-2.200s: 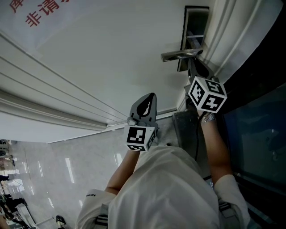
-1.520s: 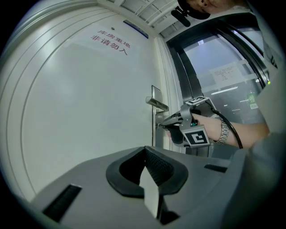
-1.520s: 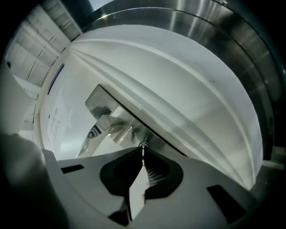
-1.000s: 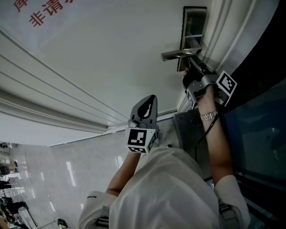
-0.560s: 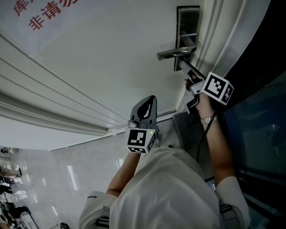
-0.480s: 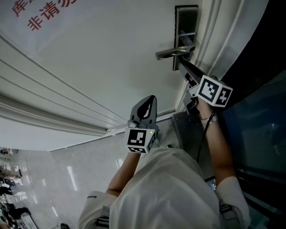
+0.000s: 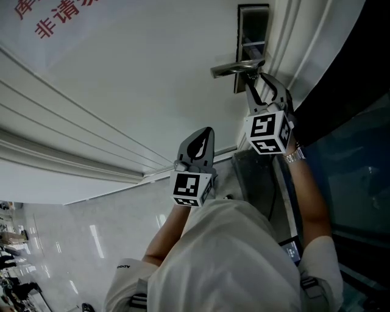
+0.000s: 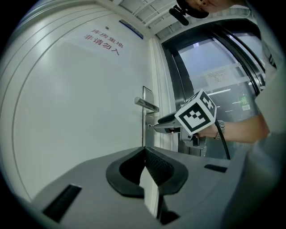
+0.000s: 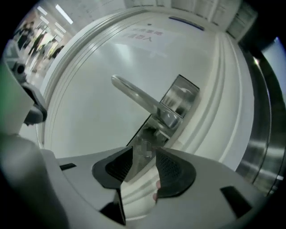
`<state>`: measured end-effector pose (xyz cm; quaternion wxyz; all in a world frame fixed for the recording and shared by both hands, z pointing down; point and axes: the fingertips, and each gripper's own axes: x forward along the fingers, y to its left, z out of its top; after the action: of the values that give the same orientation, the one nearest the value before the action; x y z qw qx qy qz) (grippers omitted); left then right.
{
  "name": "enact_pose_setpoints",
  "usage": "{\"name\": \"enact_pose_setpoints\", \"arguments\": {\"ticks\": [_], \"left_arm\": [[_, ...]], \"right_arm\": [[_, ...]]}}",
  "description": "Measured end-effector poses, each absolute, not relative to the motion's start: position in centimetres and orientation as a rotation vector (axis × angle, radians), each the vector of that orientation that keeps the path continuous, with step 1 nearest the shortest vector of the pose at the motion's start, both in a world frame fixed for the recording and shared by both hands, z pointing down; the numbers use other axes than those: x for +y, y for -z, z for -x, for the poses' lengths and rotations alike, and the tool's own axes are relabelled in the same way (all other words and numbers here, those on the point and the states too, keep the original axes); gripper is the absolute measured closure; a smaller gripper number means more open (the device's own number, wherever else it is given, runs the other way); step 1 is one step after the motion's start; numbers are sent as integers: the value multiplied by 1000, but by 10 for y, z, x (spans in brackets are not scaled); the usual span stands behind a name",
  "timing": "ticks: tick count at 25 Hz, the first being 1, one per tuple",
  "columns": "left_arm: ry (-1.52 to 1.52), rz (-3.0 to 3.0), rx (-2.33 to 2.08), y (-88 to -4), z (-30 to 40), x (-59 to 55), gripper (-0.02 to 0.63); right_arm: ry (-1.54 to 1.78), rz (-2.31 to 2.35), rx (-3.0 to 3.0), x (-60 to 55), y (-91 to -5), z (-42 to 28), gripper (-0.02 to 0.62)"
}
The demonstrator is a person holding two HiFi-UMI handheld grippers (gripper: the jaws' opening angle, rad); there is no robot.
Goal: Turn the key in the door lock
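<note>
The white door carries a metal lock plate [image 7: 253, 24] [image 9: 181, 96] with a lever handle [image 7: 234, 69] [image 9: 134, 94] [image 8: 146, 103]. Just below the handle, a small blurred key [image 9: 144, 144] sits in the lock. My right gripper [image 7: 262, 81] [image 9: 144, 151] [image 8: 155, 127] points at it; its jaws have just been opening and now stand apart, with the key between the tips and not pressed. My left gripper [image 7: 203, 133] [image 8: 144, 152] hangs lower and left of the lock, facing the bare door, shut with nothing in it.
Red lettering [image 7: 61, 18] [image 8: 103, 39] is printed high on the door. Ribbed white frame mouldings [image 7: 304, 42] run beside the lock, with a dark glass panel [image 7: 353, 183] to the right. A glossy tiled floor [image 7: 61, 244] lies below.
The right gripper has rolled about its own axis, so its marker cube shows another face, and its jaws have come apart off the key. The left gripper has stayed put.
</note>
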<state>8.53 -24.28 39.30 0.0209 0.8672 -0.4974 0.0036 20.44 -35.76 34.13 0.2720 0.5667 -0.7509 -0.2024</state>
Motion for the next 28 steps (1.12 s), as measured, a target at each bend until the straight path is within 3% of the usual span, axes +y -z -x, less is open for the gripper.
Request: {"name": "enact_pose_setpoints", "arguments": {"ticks": [7,12,28], "left_arm": [[-19,-2666,-1570,-395,-76,-245,597],[-26,-2657,-1581,-396,-71,-249,597],[-38,-2657,-1570,-399,-66,-259,598]], "right_arm": [[836,-1391,-1753,-369,-347,-198,442],[847,-1441,-1722,-374,-347,-198,565],[237,-1730,-2219,-377,-339,-206,583]]}}
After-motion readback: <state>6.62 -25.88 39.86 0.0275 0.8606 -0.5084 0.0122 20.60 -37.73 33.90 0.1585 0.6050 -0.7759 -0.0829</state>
